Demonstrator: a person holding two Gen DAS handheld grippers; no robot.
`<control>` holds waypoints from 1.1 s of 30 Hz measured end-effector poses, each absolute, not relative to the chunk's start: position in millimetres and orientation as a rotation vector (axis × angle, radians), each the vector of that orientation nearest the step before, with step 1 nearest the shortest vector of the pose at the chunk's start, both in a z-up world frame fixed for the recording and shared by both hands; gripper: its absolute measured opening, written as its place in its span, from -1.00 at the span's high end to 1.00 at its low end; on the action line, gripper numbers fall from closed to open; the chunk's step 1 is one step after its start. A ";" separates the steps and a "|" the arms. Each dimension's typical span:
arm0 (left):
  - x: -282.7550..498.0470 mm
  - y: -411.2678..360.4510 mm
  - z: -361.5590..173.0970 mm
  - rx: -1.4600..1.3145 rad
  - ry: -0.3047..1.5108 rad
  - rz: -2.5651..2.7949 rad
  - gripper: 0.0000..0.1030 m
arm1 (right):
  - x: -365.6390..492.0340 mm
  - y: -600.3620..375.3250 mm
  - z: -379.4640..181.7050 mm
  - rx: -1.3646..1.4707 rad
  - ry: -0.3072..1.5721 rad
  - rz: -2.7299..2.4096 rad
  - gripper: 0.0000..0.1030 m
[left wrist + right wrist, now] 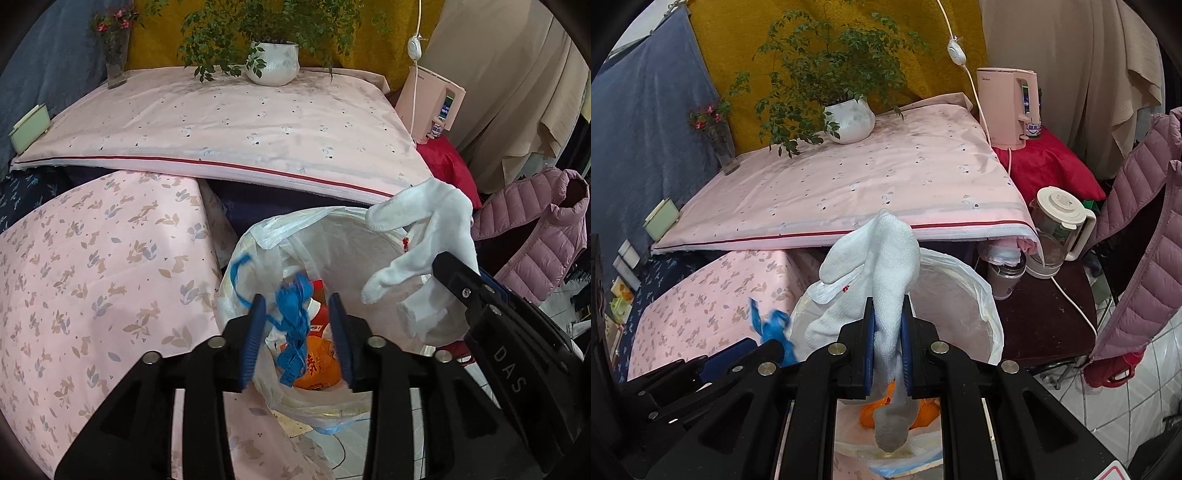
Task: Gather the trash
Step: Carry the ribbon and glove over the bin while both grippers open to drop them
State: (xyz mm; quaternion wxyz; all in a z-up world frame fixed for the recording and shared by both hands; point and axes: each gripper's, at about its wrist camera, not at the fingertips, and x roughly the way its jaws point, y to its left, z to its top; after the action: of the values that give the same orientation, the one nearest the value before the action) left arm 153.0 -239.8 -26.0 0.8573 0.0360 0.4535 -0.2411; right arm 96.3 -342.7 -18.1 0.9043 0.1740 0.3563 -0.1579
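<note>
Here the left gripper [297, 332] fingers stand apart around blue string [293, 317], while the right gripper [888, 349] fingers clamp a white sock [886, 266].

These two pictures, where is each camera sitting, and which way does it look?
Left wrist: rides the left gripper, looking down along its open fingers into the lined trash bin; blue string hangs between the fingers, the right gripper intrudes at right.
Right wrist: rides the right gripper, looking down over the bin; its fingers pinch a white sock, the left gripper shows lower left.
Shared: bin, sock, string, potted plant.
</note>
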 end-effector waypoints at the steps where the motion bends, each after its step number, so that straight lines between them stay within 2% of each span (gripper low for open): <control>1: 152.8 -240.0 -25.6 0.077 0.947 -0.504 0.17 | 96.4 -343.4 -18.0 0.362 0.735 -0.327 0.76; 5: 153.8 -239.9 -26.1 0.079 0.942 -0.495 0.07 | 98.1 -345.4 -18.2 0.367 0.734 -0.326 0.75; 22: 165.3 -207.3 -29.9 0.044 0.953 -0.415 0.05 | 112.2 -322.5 -22.4 0.330 0.759 -0.271 0.65; 30: 168.2 -182.6 -34.8 0.018 0.962 -0.366 0.03 | 114.9 -310.8 -23.2 0.294 0.772 -0.248 0.38; 33: 167.1 -174.7 -36.2 0.013 0.961 -0.345 -0.06 | 113.5 -308.2 -22.1 0.287 0.773 -0.242 0.20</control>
State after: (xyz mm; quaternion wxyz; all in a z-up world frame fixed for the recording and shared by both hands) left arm 167.1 -174.7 -36.2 0.8725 0.0062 0.4600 -0.1650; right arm 113.5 -308.2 -22.1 0.9091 0.1391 0.3746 -0.1173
